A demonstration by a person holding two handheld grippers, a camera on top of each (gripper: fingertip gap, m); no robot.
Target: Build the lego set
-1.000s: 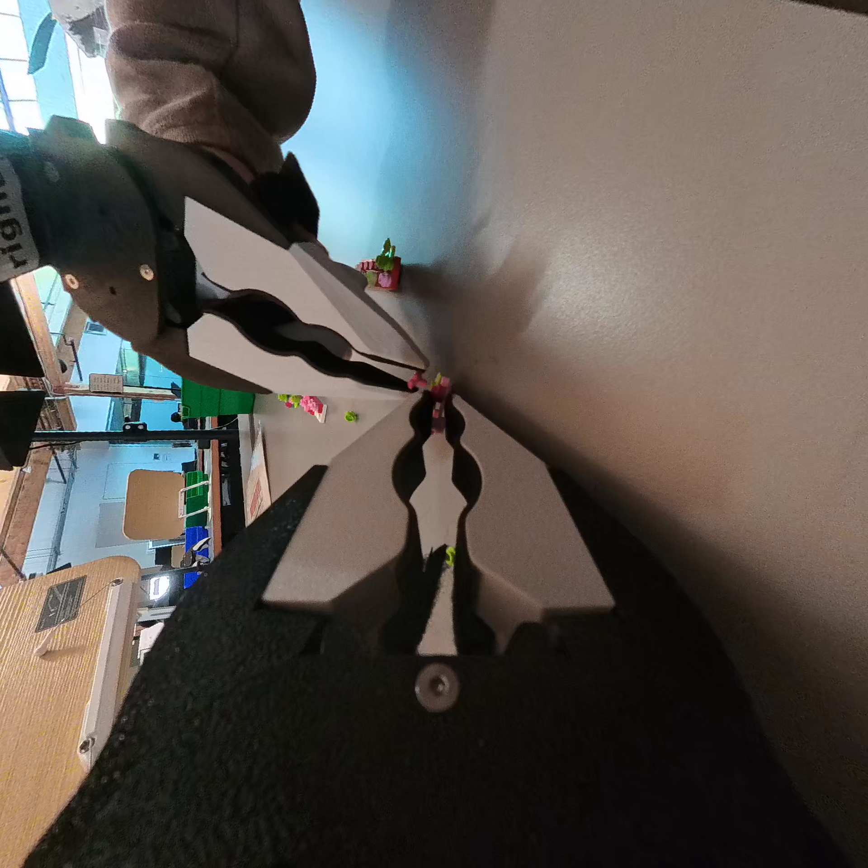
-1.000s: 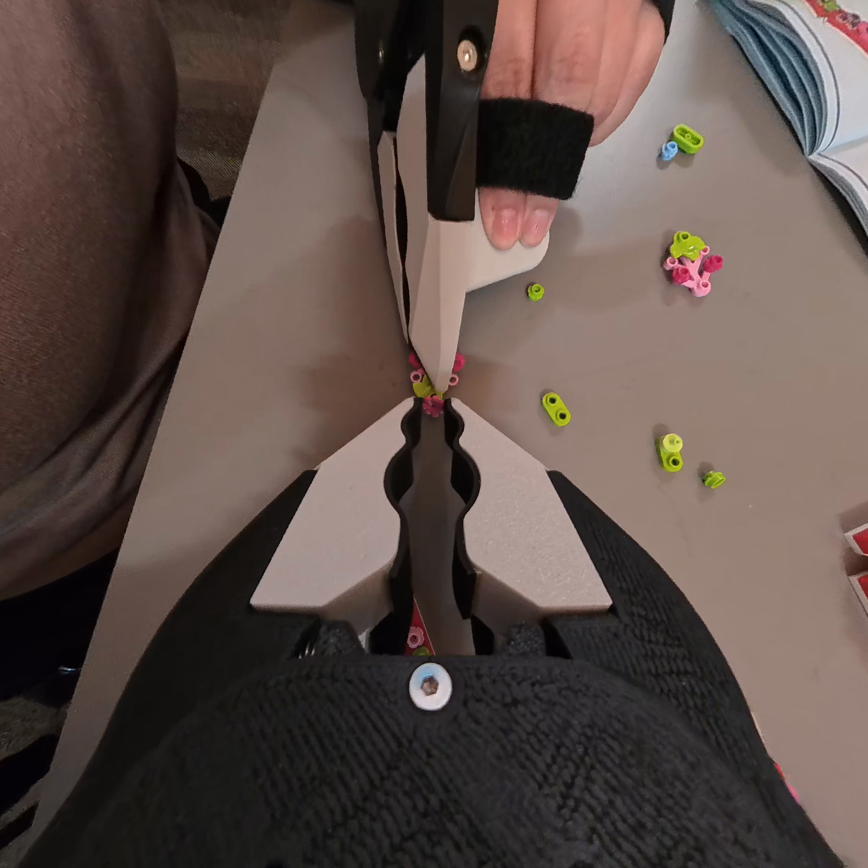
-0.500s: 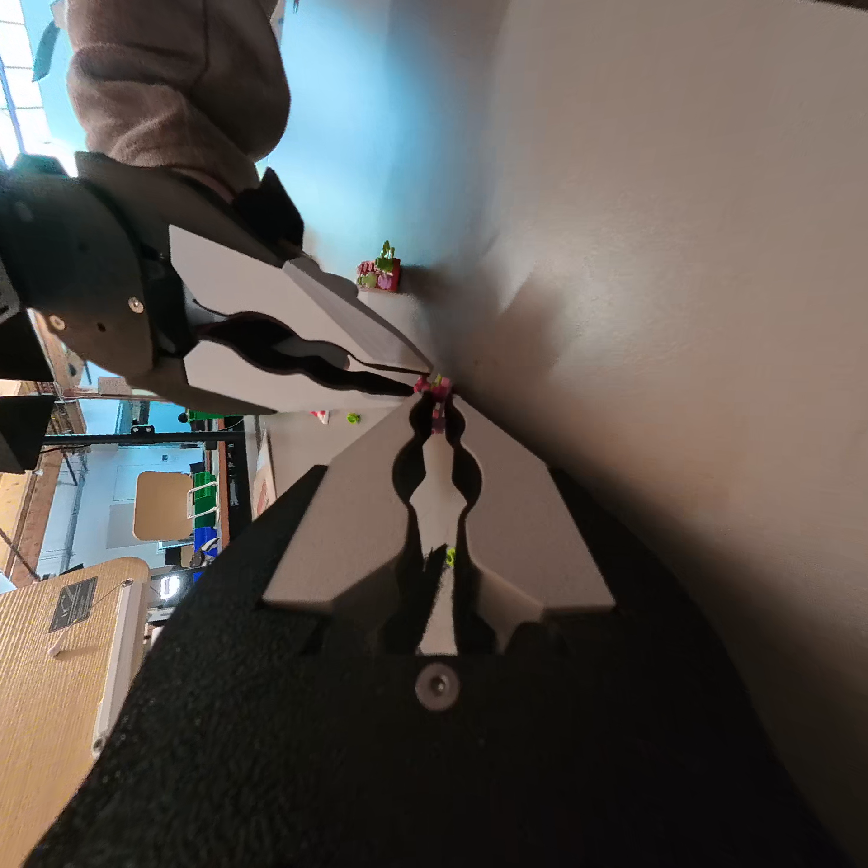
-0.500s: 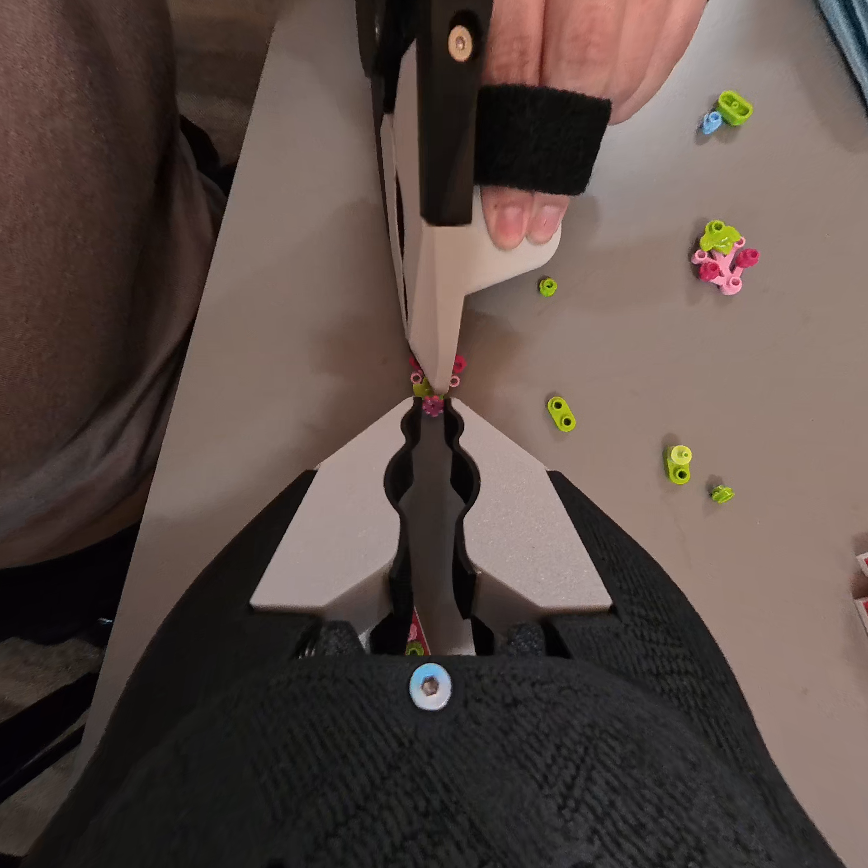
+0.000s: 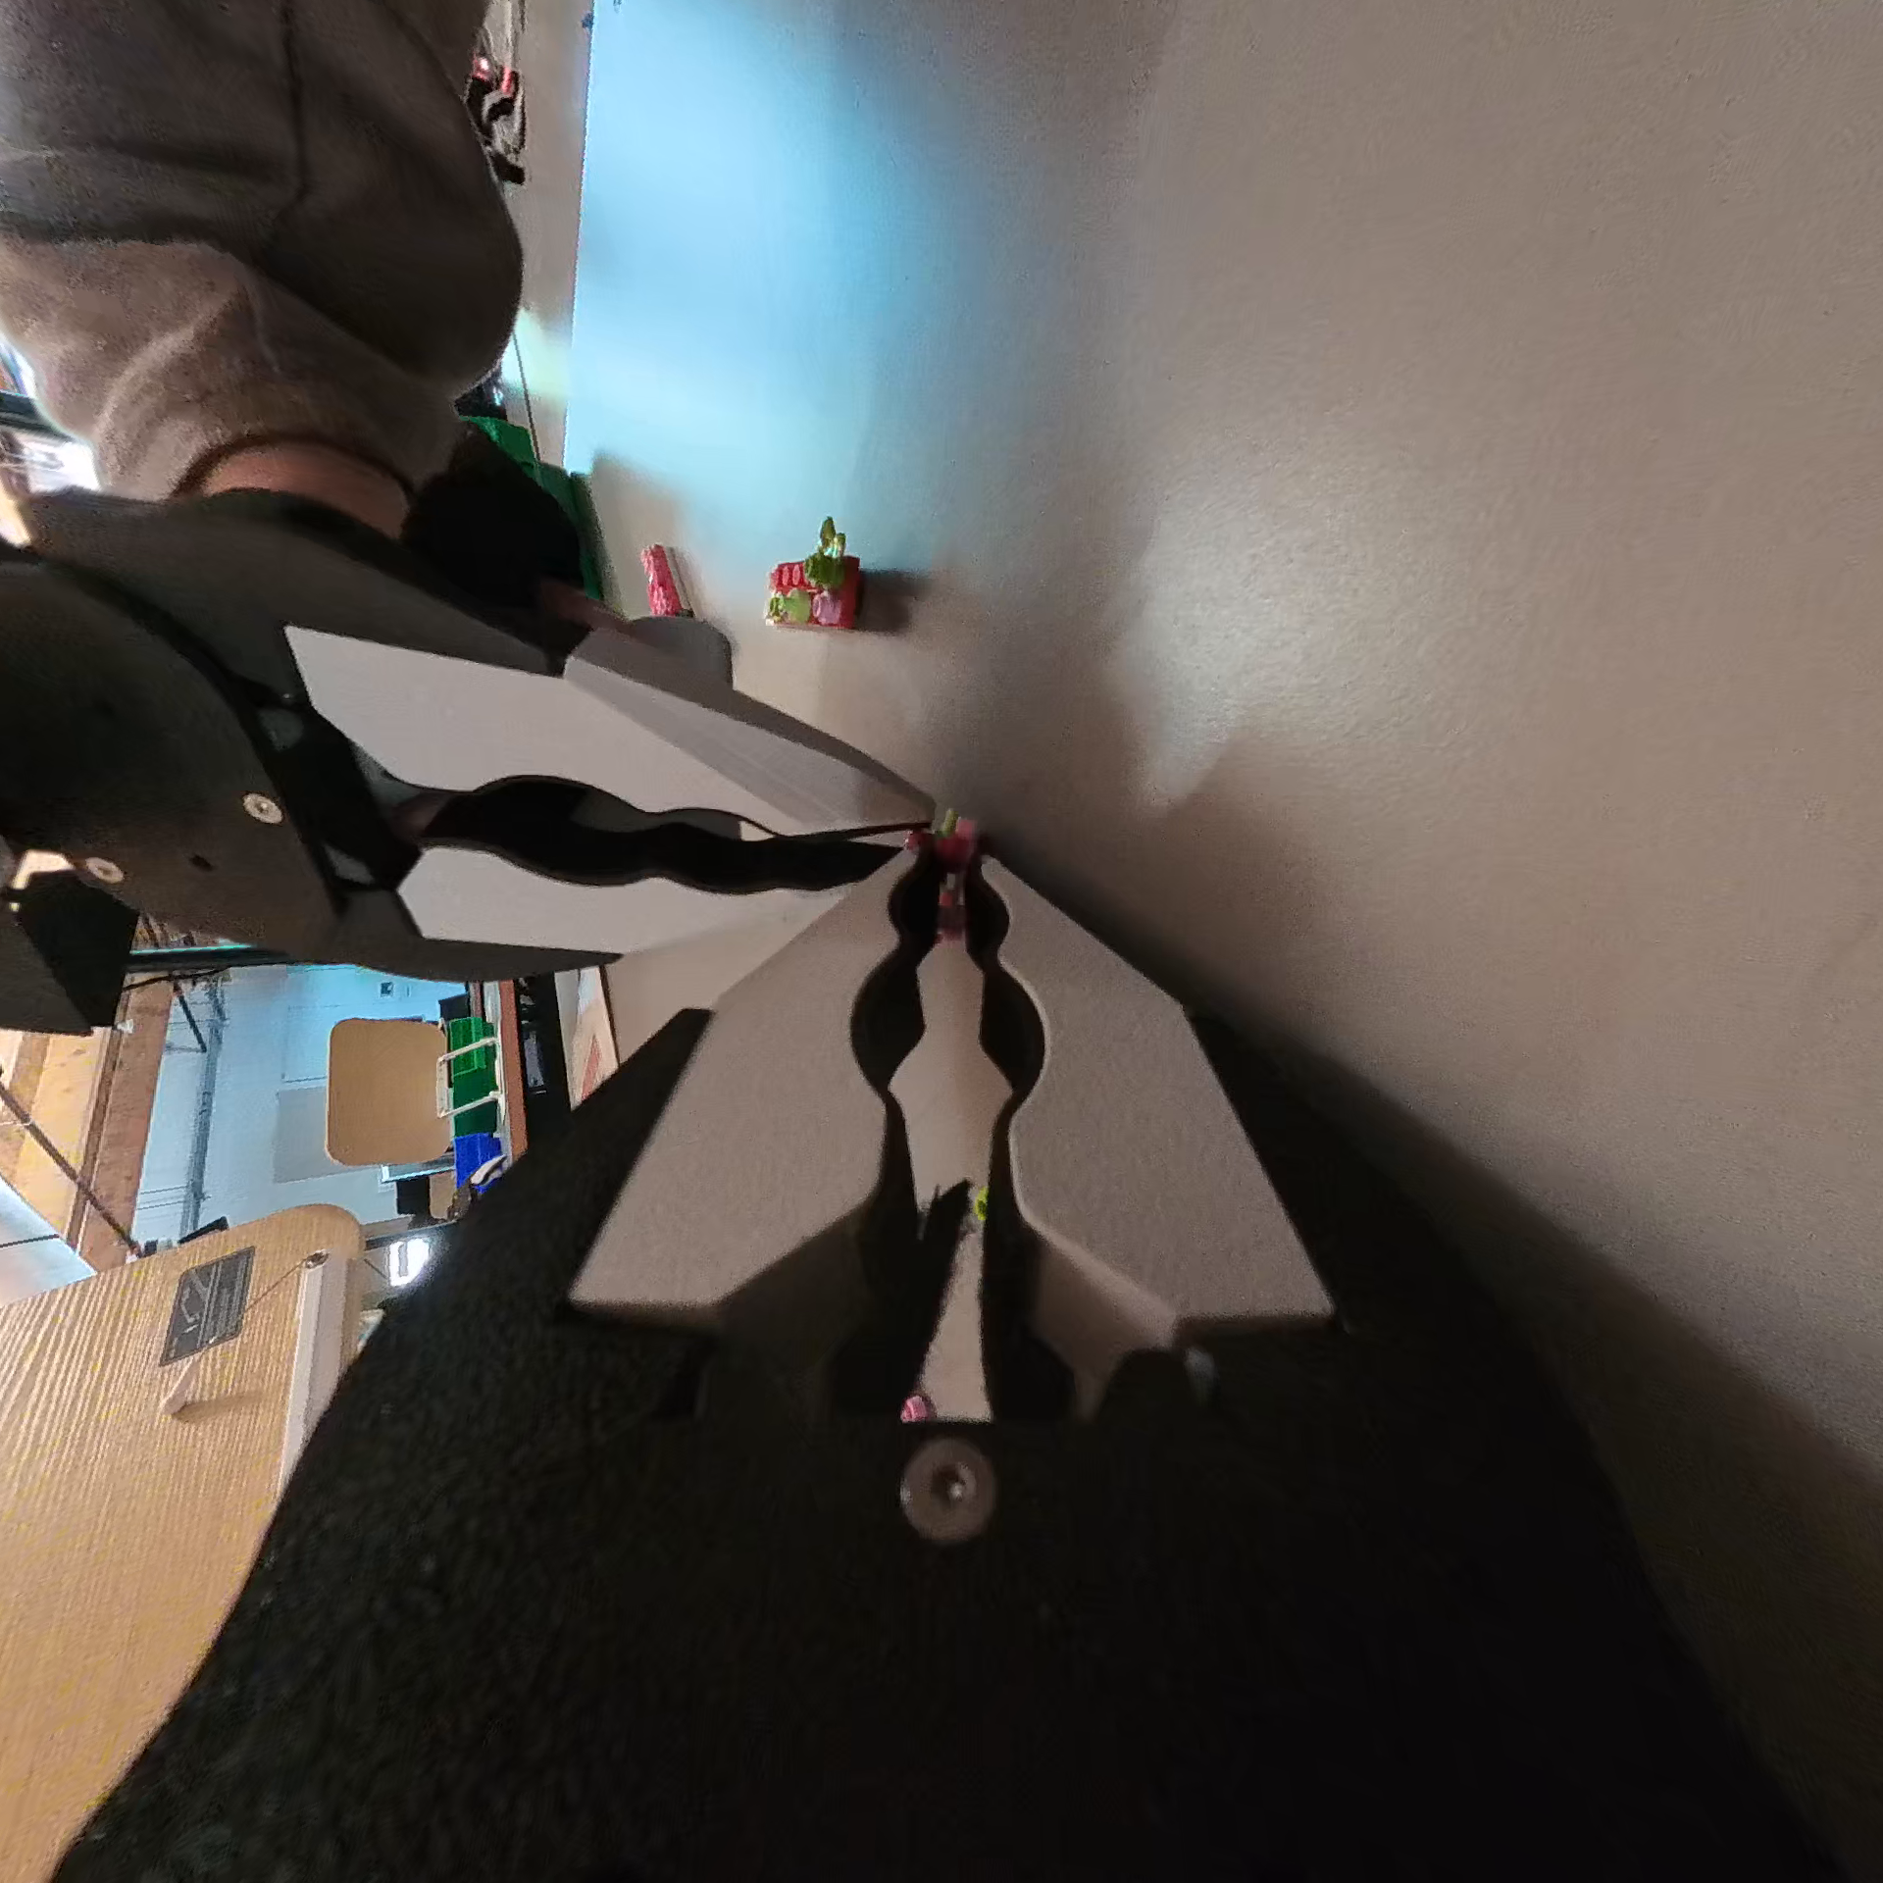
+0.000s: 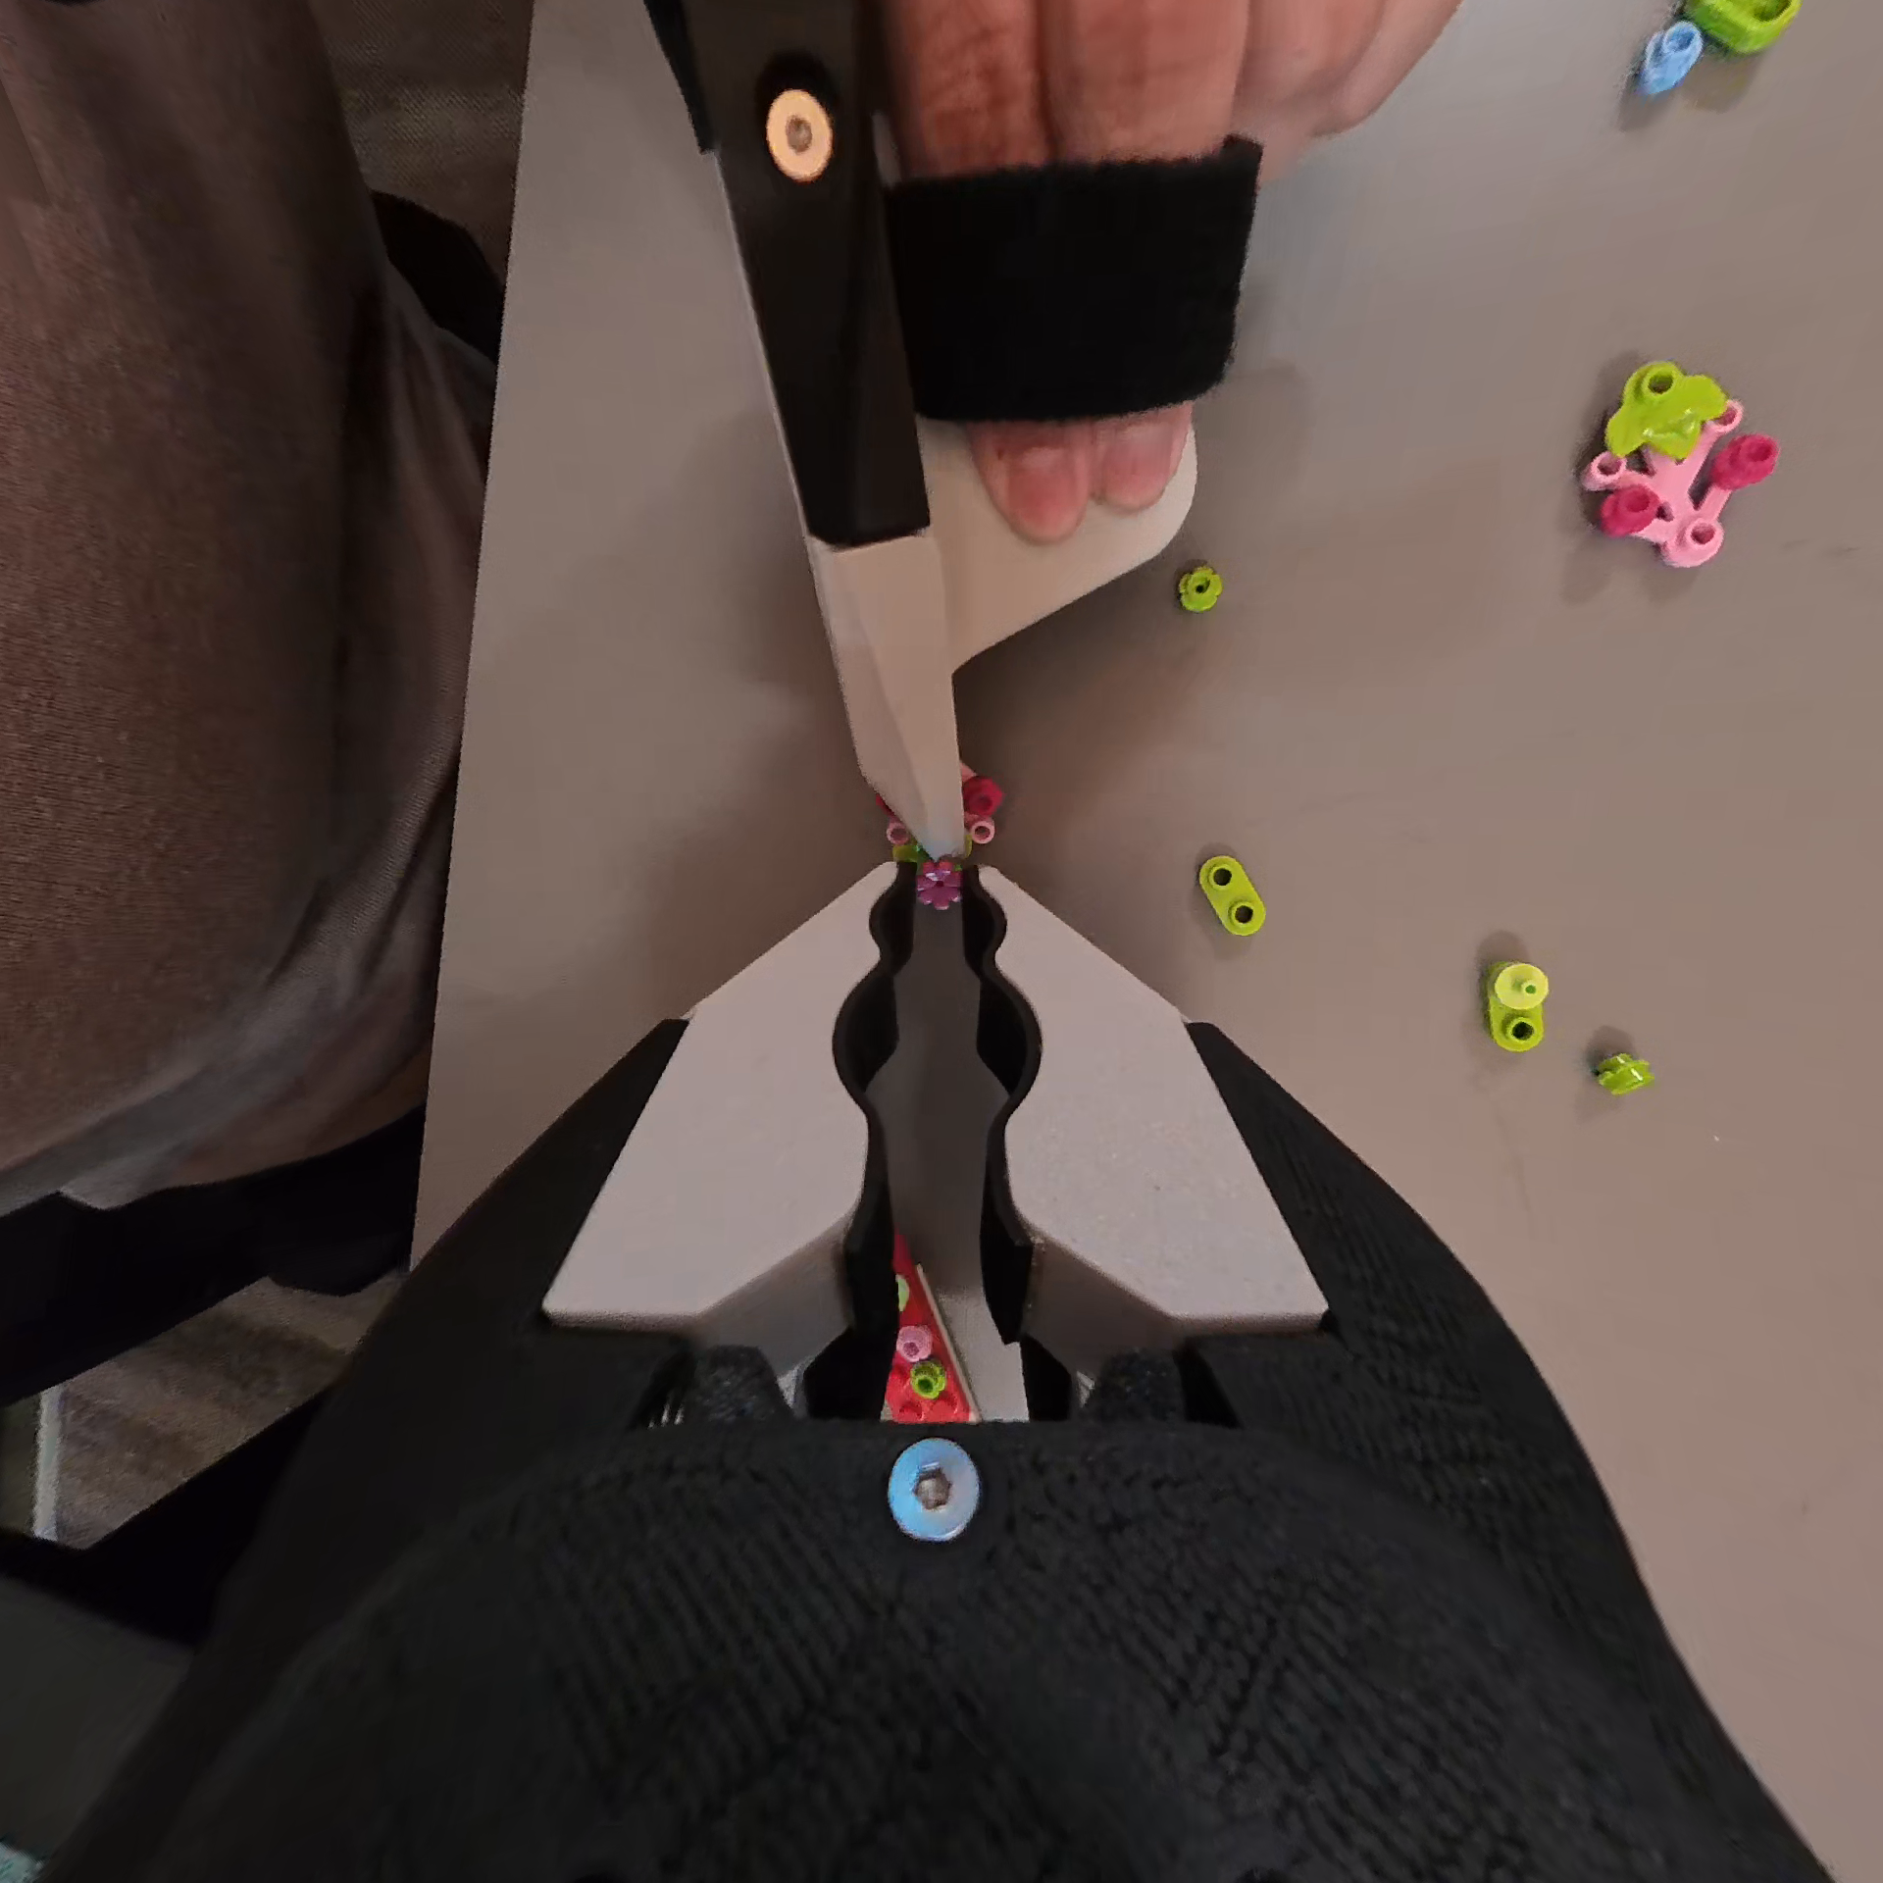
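Note:
In the right wrist view my right gripper is shut on a small magenta flower piece. My left gripper comes down from above, shut on a small pink and lime flower cluster. The flower piece touches the cluster just above the grey table. In the left wrist view my left gripper holds the cluster at its tips. My right gripper meets it from the left.
Loose lime pieces and a pink branch cluster lie on the table to the right. A red build with flowers stands farther off. Another red plate shows under my right gripper. A person's body is at the left table edge. My two grippers' fingertips are within a few centimetres of each other.
Both grippers stay shut and joined at the tips. The right gripper has swung to a flatter angle in the left wrist view. The loose pieces have drifted right in the right wrist view.

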